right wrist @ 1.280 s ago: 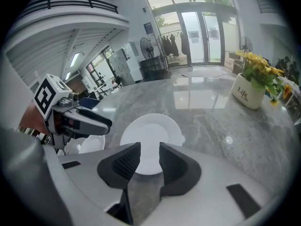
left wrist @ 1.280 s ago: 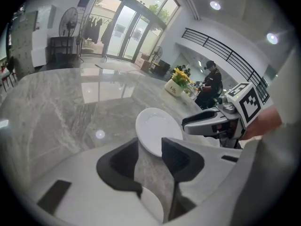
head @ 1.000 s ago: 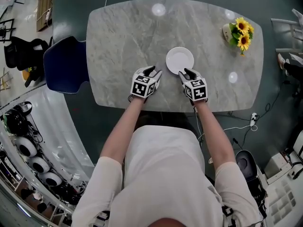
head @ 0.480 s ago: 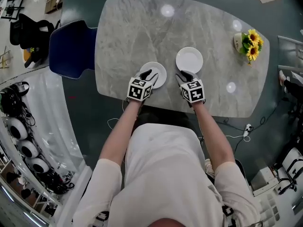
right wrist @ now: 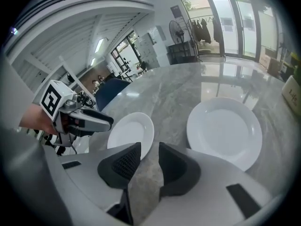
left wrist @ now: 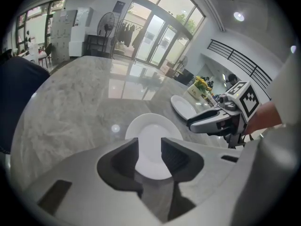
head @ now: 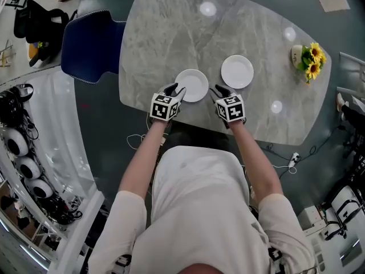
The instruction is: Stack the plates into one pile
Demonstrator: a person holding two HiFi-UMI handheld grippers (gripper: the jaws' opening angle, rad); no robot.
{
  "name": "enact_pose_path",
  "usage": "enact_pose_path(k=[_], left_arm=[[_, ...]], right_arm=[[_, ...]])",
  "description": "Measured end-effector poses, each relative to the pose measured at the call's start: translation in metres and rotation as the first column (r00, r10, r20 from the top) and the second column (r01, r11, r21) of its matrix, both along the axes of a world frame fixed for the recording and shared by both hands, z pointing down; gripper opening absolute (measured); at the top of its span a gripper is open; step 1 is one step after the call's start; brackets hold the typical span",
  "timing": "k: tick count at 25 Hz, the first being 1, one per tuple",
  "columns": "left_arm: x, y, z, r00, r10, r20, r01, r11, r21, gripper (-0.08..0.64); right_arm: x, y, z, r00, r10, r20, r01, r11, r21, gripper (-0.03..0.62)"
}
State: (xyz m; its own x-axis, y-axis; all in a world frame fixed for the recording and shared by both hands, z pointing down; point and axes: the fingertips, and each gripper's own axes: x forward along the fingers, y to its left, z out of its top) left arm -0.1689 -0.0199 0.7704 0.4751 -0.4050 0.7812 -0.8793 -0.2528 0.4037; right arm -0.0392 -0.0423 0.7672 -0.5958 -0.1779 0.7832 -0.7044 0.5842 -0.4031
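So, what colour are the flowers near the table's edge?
The flowers are yellow with dark centres; the head view shows them best.

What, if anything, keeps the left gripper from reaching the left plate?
Nothing seen, so probably yes: the left gripper, jaws open, sits at the near rim of the left plate; the right gripper is off to one side.

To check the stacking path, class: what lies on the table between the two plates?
Bare table only; the head view shows nothing between left plate and right plate.
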Motion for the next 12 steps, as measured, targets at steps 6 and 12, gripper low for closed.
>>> enact_pose_path(k=[6,12], left_arm=[[-0.021,0.012,0.012,0.999,-0.041,0.023,0.041,0.999,-0.025,0.155],[-0.022,0.013,0.027,0.999,-0.041,0.022,0.042,0.998,-0.048,0.155]], right_arm=[[-0.013,0.009,0.012,1.000,0.026,0.001,-0.026,0.998,-0.055,0.138],[-0.019,0.012,0.022,0.999,0.042,-0.006,-0.042,0.996,-0.081,0.138]])
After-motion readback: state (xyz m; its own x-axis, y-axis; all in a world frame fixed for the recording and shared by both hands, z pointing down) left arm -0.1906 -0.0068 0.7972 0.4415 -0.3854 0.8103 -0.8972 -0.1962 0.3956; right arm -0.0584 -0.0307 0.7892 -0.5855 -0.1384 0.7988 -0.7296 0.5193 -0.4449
